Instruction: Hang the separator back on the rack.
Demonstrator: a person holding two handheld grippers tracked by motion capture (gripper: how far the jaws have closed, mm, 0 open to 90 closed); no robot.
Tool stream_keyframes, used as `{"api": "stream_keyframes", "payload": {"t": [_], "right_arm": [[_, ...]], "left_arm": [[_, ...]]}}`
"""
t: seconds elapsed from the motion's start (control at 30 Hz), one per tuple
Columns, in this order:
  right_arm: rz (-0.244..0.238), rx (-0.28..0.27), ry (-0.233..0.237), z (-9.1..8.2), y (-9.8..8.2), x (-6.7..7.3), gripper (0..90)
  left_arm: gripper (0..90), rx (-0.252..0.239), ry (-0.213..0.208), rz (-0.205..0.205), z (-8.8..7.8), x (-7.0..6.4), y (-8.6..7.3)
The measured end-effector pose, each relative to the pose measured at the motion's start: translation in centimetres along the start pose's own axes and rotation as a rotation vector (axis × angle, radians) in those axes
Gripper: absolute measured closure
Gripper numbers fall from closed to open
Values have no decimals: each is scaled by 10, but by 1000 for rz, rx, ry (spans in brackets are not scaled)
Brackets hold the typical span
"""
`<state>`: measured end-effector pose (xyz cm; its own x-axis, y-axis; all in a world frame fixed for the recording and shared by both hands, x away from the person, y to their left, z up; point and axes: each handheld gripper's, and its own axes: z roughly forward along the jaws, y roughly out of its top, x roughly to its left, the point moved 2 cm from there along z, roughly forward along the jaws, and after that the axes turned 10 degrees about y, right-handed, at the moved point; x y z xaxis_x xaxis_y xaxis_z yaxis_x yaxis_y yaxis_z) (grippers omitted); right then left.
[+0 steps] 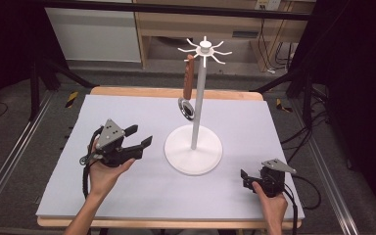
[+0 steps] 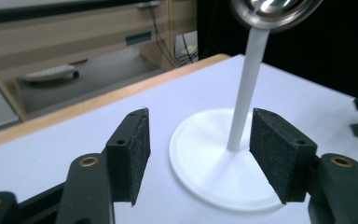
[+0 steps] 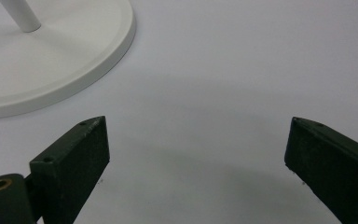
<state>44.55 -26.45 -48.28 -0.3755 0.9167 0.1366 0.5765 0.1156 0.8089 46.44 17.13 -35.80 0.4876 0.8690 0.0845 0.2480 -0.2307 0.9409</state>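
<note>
A white hook stand (image 1: 196, 98) rises from a round base (image 1: 193, 155) at the middle of the table. From one of its top hooks hangs a ladle with a brown wooden handle (image 1: 189, 78) and a shiny metal bowl (image 1: 187, 110). My left gripper (image 1: 143, 135) sits left of the base, held in a hand, jaws open and pointing at the stand with nothing between them. In the left gripper view the pole (image 2: 247, 84) and ladle bowl (image 2: 272, 9) stand beyond the open jaws (image 2: 199, 119). My right gripper (image 1: 244, 179) rests open near the front right, its jaws (image 3: 198, 123) over bare table beside the base (image 3: 51, 70).
The table top (image 1: 127, 196) is a pale board with a wooden rim. Wooden shelving (image 1: 225, 24) stands behind it. Black frame legs and cables (image 1: 303, 122) flank the right side, and floor rails run along both sides.
</note>
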Motion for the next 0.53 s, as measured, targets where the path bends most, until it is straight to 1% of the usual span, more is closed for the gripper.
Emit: {"api": "stream_keyframes", "payload": {"t": [0.03,0.1,0.2,0.23,0.27,0.33,0.47,0.53], "right_arm": [[-3,-2,-6,0,0,-1,70],[6,-5,-1,-1,-1,-1,70],[7,-5,-7,-1,-2,-3,70],[7,-5,-7,-1,-2,-3,70],[13,-6,-6,-2,-2,-3,69],[12,-8,-8,-2,-2,-4,70],[19,-1,-9,-3,-3,-5,70],[21,5,-15,-3,-3,-7,70]], "left_arm": [[377,10,5,-3,0,3,-6],[376,32,19,-8,1,9,-16],[376,62,35,-26,1,19,-33],[376,62,35,-26,1,19,-33],[375,83,54,-41,0,26,-46],[374,103,64,-53,-1,32,-58],[374,175,113,-67,-1,48,-87],[372,197,135,-81,-2,56,-98]]}}
